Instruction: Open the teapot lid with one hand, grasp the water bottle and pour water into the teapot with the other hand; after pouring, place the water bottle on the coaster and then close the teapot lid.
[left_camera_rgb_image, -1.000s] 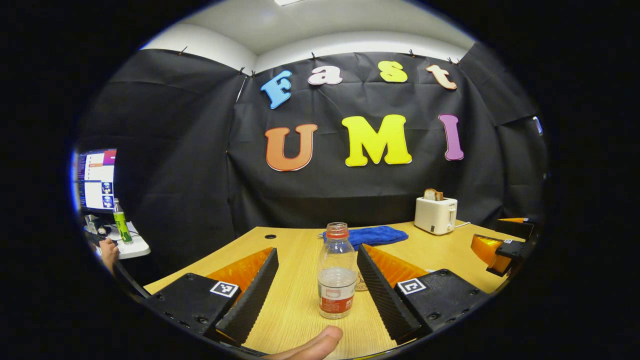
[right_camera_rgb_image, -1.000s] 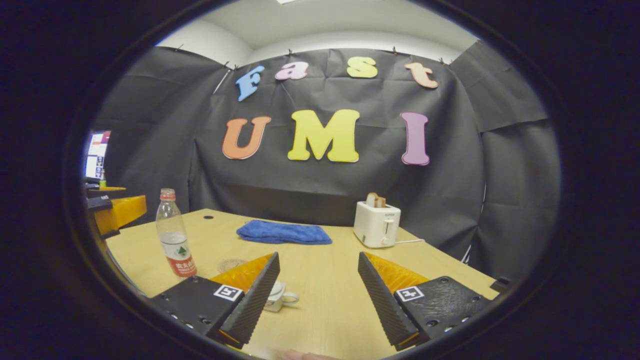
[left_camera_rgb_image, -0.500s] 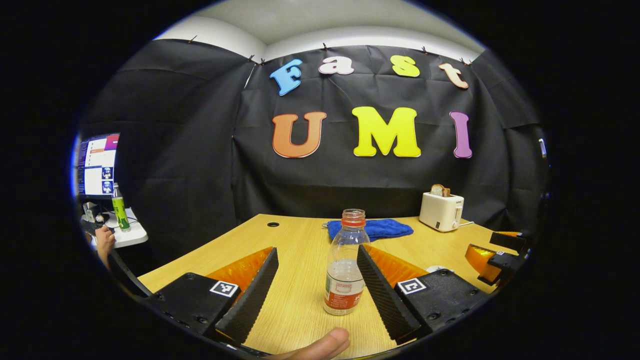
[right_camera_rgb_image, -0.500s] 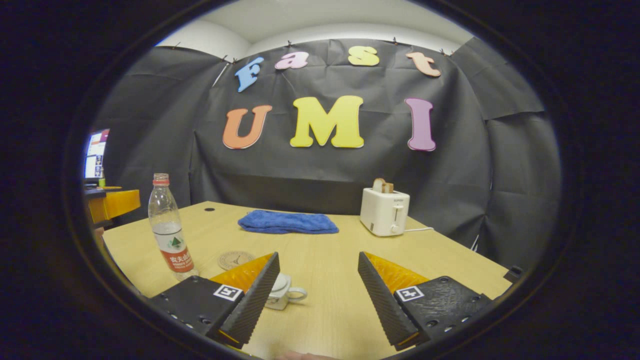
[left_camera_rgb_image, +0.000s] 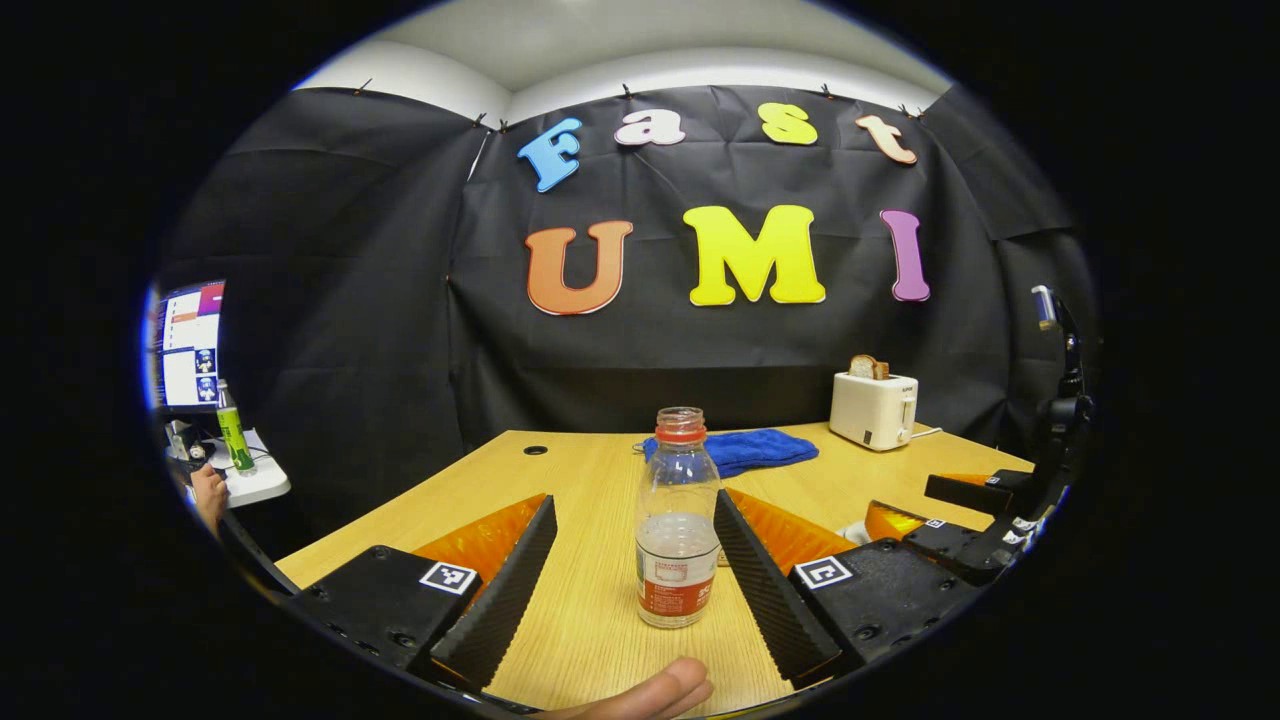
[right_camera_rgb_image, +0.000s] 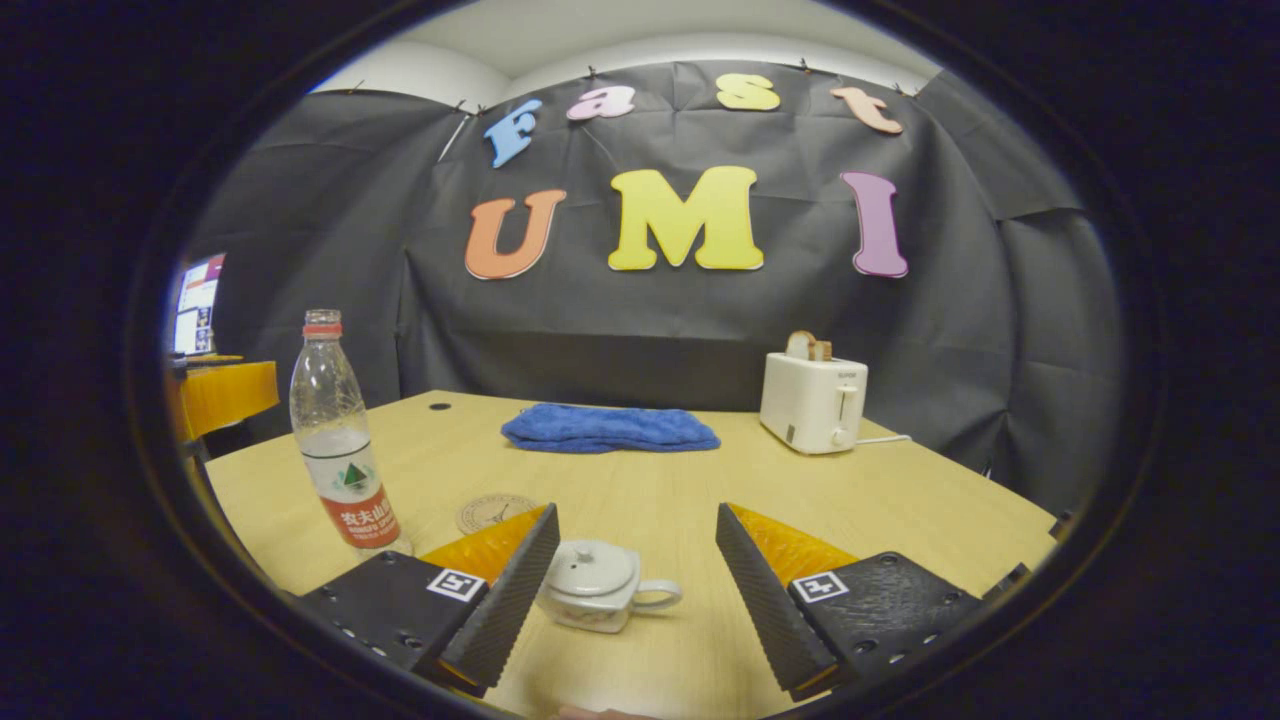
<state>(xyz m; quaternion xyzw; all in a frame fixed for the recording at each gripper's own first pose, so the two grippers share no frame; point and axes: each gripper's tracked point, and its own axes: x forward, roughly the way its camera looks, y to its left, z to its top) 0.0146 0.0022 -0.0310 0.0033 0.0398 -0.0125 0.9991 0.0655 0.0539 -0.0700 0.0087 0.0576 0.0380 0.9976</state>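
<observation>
A clear uncapped water bottle (left_camera_rgb_image: 677, 530) with a red label stands on the wooden table (left_camera_rgb_image: 590, 620), between the fingers of my open left gripper (left_camera_rgb_image: 630, 575) and untouched by either. In the right gripper view the same bottle (right_camera_rgb_image: 335, 440) stands at the left. A small white teapot (right_camera_rgb_image: 598, 585) with its lid on sits between the fingers of my open right gripper (right_camera_rgb_image: 635, 580), close to the left finger. A round coaster (right_camera_rgb_image: 493, 512) lies on the table behind it. My right gripper (left_camera_rgb_image: 985, 525) shows at the right edge of the left gripper view.
A folded blue cloth (right_camera_rgb_image: 610, 428) lies at the back of the table (right_camera_rgb_image: 900, 500). A white toaster (right_camera_rgb_image: 813, 402) with bread stands at the back right. A monitor (left_camera_rgb_image: 187, 345) and a green bottle (left_camera_rgb_image: 232, 440) sit on a side desk at the far left, with a hand (left_camera_rgb_image: 207, 492) near them.
My right gripper has moved so the teapot now lies fully between its fingers. The bottle has shifted back to the middle of my left gripper's opening.
</observation>
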